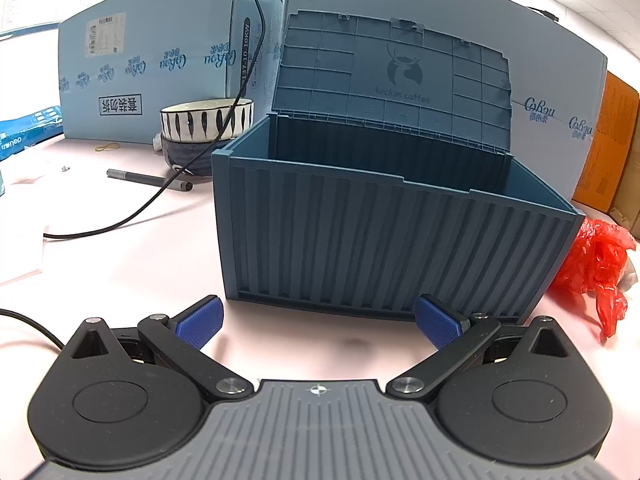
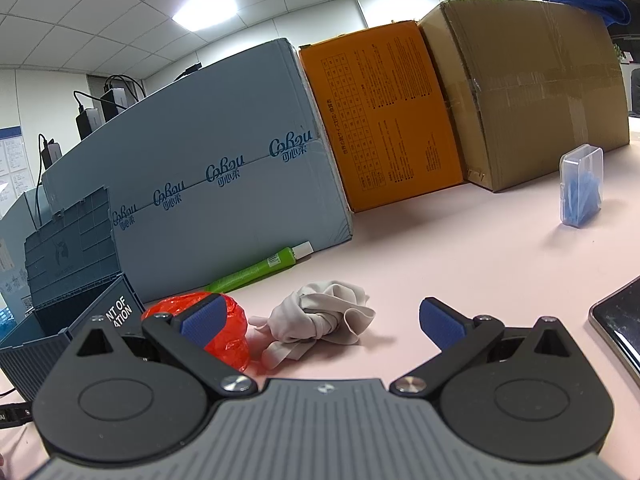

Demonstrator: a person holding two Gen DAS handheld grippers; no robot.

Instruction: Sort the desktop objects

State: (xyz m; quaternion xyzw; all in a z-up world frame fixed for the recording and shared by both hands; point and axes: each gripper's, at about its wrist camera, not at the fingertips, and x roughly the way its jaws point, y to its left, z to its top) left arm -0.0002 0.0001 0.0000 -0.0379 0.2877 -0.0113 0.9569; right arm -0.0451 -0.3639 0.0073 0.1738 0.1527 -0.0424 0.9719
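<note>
A dark blue container-shaped storage box stands on the pink desk with its lid tilted up and open; its corner also shows in the right wrist view. My left gripper is open and empty just in front of the box. My right gripper is open and empty, just short of a crumpled beige cloth. A red plastic bag lies left of the cloth, beside the box; it also shows in the left wrist view. A green tube lies against the blue carton.
Stacked bowls, a grey pen and a black cable lie left of the box. Light blue cartons, an orange carton and a brown carton line the back. A clear case of blue items and a tablet sit right.
</note>
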